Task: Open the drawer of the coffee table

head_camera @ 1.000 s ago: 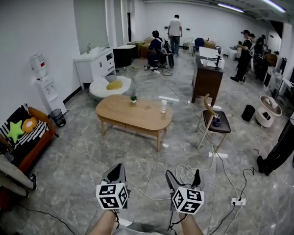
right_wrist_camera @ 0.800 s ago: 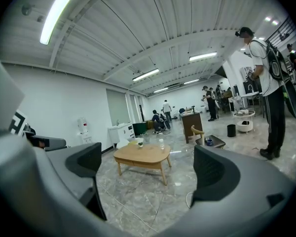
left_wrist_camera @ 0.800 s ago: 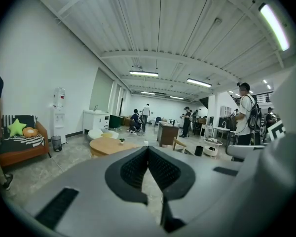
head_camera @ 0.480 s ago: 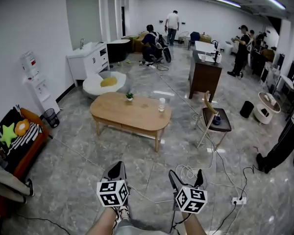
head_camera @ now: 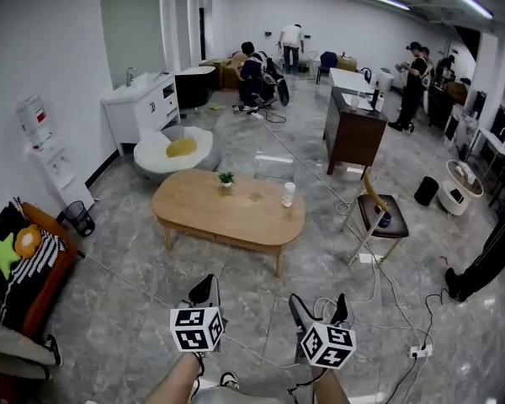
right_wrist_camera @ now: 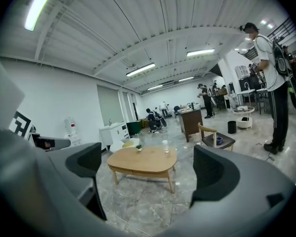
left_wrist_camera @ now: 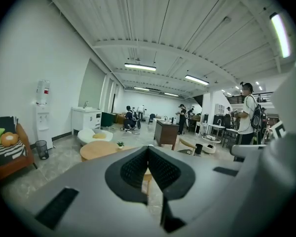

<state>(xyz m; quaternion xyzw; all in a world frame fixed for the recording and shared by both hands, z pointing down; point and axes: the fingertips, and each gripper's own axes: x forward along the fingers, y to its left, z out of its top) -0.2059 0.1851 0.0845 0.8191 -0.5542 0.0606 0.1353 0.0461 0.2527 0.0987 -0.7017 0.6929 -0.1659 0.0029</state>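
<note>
Two grippers held low at the near edge, well apart from the target: left gripper [head_camera: 205,289], jaws pressed together on nothing; right gripper [head_camera: 316,306], jaws spread wide, empty. Target: coffee table [head_camera: 227,213], oval, wooden, mid-floor, beyond both grippers; carries potted plant [head_camera: 226,178] and cup [head_camera: 289,194]. Apparent drawer [head_camera: 212,237] in near long side, shut. Step in hand: approach, probably. Next move calls for closing in, lowering to drawer front, gripping, pulling nearward.
</note>
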